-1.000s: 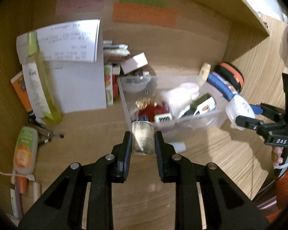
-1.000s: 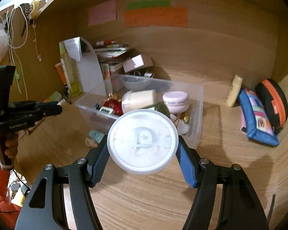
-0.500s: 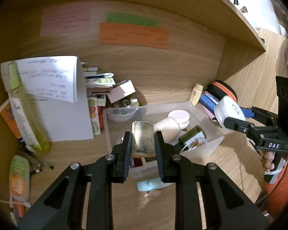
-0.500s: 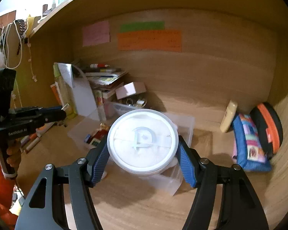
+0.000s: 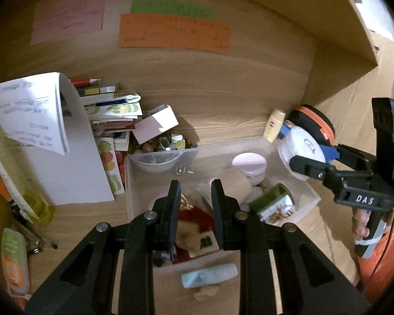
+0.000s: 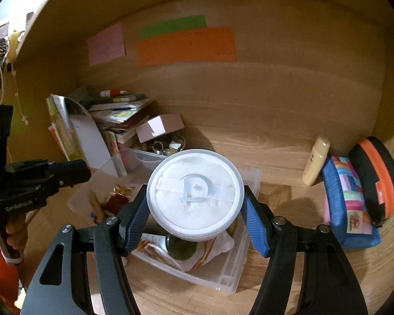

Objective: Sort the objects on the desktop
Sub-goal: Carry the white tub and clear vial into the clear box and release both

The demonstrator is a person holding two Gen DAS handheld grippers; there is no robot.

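Observation:
A clear plastic bin sits on the wooden desk and holds several small items, among them a pink-lidded jar and a dark green bottle. My left gripper hovers over the bin's left half with its jaws slightly apart and nothing between them. My right gripper is shut on a round white puff case and holds it above the bin. The right gripper and case also show in the left wrist view, over the bin's right edge.
A pale green tube lies on the desk in front of the bin. Books, a bent paper sheet and a yellow-green bottle stand at left. A blue pouch, an orange-black case and a cream tube sit at right.
My left gripper has let go of the small clear jar it held and now stands empty over the bin. My right gripper has carried the white case forward over the bin.

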